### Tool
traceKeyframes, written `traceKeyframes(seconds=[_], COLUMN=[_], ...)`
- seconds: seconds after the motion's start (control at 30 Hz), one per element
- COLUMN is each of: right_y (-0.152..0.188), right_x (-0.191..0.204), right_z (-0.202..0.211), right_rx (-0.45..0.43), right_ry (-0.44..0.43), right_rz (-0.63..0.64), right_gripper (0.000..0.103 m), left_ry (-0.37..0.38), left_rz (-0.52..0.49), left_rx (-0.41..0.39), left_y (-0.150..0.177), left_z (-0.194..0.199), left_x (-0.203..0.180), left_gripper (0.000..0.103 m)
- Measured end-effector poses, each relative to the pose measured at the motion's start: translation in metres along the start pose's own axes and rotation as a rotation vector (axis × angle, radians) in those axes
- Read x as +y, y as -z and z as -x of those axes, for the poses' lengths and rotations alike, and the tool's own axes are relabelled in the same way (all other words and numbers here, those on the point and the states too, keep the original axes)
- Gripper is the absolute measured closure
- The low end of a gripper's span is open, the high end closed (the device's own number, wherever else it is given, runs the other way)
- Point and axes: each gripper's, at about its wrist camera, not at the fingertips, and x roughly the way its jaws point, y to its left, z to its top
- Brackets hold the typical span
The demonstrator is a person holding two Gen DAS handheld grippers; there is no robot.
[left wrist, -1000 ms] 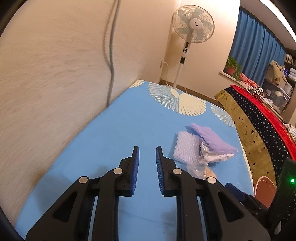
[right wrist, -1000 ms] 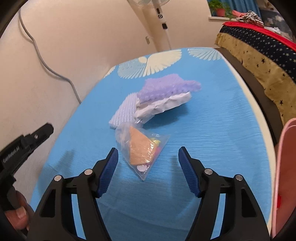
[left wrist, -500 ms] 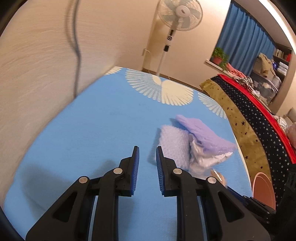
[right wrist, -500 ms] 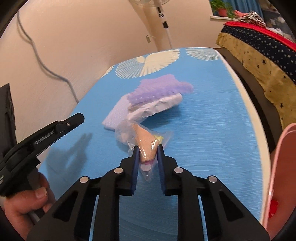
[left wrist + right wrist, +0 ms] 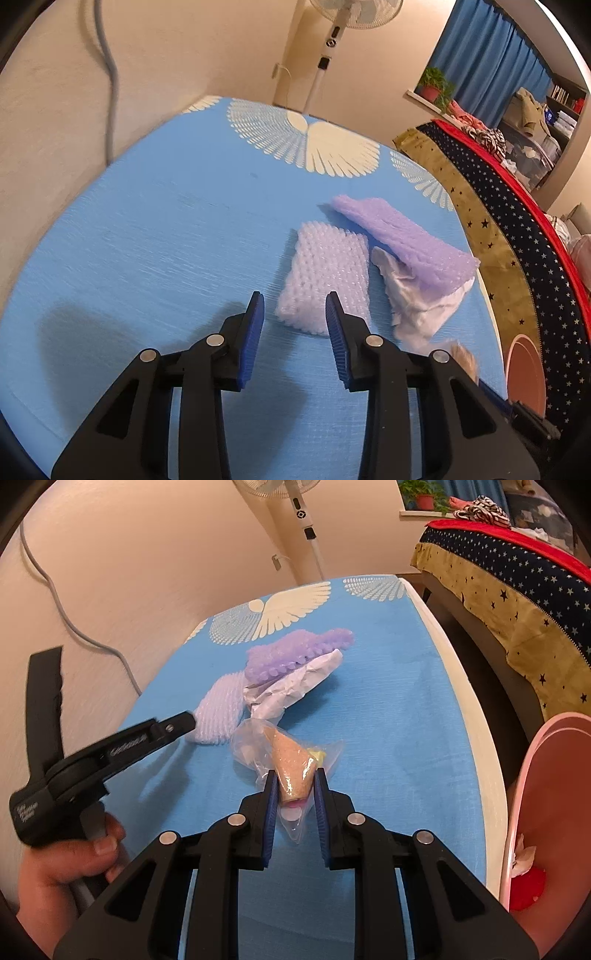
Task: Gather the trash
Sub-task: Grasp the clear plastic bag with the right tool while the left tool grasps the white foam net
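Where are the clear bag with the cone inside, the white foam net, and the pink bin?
clear plastic bag [image 5: 291,771]: right wrist view, on the cone inside.
white foam net [image 5: 327,275]: left wrist view, its middle.
pink bin [image 5: 532,775]: right wrist view, its rim.
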Motion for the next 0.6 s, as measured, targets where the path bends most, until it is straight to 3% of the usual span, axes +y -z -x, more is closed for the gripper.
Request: traceKeyframes(seconds=[0.13,0.23,0.6], right_y=[0.006,0.010,0.013], right_x=[0.001,-0.001,-0.010], right_z=[0.005,0.011,0.066], right_rx=[0.013,0.024,-0.041], right_ry=[-0.002,0.001,0.045], right_rz=[0.011,0.006,-0.001], right_gripper=[0.083,0.083,0.083], left_ry=[-0.001,0.000,-0.060], left_rz=[0.015,0.004,-0.070], left_rx=[0.036,0.029,-0.078], left_y=[0.005,0.008,0.024], left_z=[-0.009,-0.003,0.057], left_x=[0.000,-0.003,-0.028], left_gripper=[0.071,0.094,0.094])
